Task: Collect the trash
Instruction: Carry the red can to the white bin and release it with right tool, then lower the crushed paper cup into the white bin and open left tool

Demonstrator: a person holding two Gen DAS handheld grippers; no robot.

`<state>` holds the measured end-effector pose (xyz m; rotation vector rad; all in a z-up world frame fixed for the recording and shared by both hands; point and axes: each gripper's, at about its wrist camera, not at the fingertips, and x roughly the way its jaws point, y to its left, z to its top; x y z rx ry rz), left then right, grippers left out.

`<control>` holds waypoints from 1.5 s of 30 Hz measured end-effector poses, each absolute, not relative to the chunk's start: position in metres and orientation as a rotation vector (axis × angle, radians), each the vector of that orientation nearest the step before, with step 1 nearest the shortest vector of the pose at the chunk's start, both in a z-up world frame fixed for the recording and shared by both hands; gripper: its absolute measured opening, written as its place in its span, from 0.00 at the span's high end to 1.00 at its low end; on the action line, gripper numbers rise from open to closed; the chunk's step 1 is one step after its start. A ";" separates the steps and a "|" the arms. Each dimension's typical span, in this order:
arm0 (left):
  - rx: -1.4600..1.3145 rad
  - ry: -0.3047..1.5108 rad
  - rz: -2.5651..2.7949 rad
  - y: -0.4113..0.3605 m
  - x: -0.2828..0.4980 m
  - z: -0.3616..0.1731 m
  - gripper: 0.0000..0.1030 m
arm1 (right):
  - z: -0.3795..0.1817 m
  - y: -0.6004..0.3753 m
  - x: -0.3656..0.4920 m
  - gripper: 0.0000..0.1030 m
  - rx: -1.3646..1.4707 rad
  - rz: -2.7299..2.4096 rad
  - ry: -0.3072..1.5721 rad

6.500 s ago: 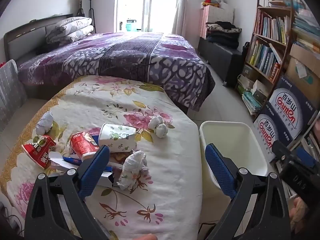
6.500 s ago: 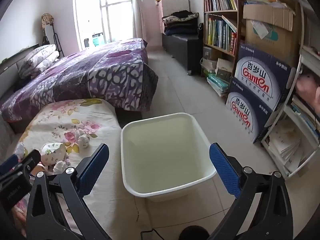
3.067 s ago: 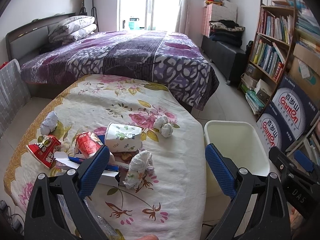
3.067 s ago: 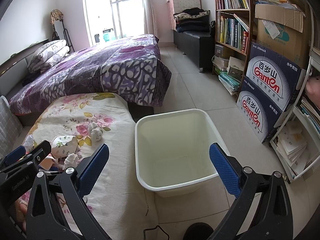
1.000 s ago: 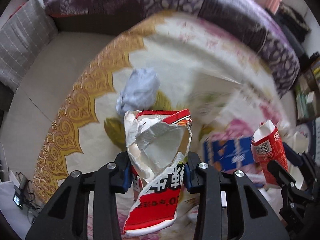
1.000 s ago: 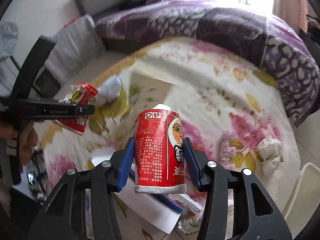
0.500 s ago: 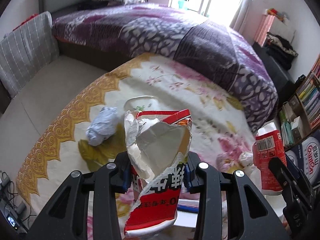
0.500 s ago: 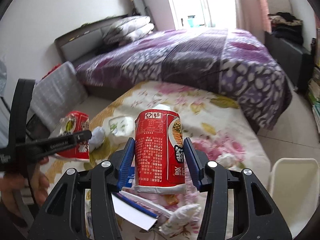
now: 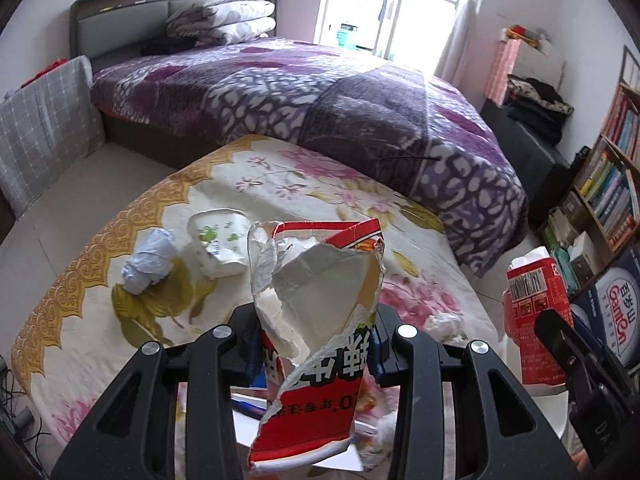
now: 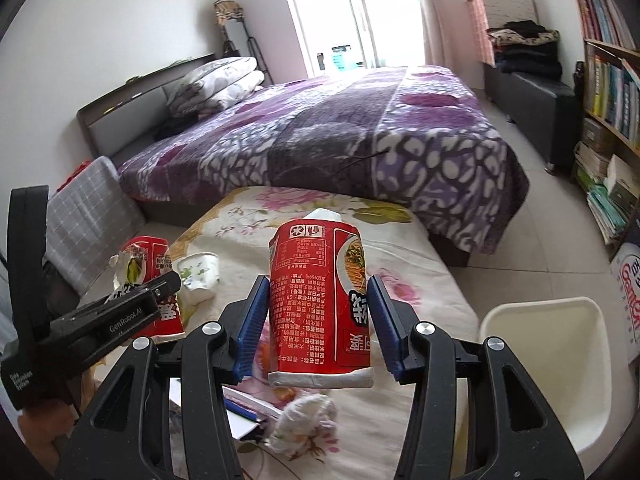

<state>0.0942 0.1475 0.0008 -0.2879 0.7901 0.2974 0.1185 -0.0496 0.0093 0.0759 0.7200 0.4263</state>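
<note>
My left gripper (image 9: 314, 354) is shut on a torn red noodle cup (image 9: 316, 332) and holds it above the floral-cloth table (image 9: 280, 184). My right gripper (image 10: 318, 316) is shut on a whole red noodle cup (image 10: 320, 300), also held above the table; this cup shows at the right of the left wrist view (image 9: 536, 320). The torn cup and left gripper show at the left of the right wrist view (image 10: 150, 284). A white bin (image 10: 560, 364) stands on the floor right of the table. On the table lie a flowered paper cup (image 9: 218, 242), a crumpled tissue (image 9: 150, 260) and a tissue wad (image 10: 304, 420).
A purple bed (image 9: 320, 108) lies behind the table. Bookshelves (image 10: 608, 80) and Ganten boxes (image 9: 616, 320) line the right wall. A grey checked cushion (image 9: 44, 128) stands at the left. Papers and a blue pen (image 10: 244, 404) lie on the table under the grippers.
Both grippers went from open near the bin to shut on the two noodle cups. In the last second both lifted the cups up off the table and swung towards the bin side.
</note>
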 end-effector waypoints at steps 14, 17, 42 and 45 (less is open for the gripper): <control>-0.209 0.825 0.170 0.077 0.108 -0.012 0.62 | 0.009 -0.138 0.125 0.53 0.165 0.244 0.739; -0.185 0.831 0.135 0.058 0.110 -0.014 0.62 | 0.008 -0.158 0.127 0.53 0.196 0.202 0.750; -0.142 0.972 -0.243 -0.078 0.125 -0.041 0.62 | 0.016 -0.287 0.123 0.08 0.328 -0.138 0.767; -0.136 0.990 -0.276 -0.093 0.128 -0.046 0.62 | 0.017 -0.303 0.121 0.08 0.343 -0.169 0.768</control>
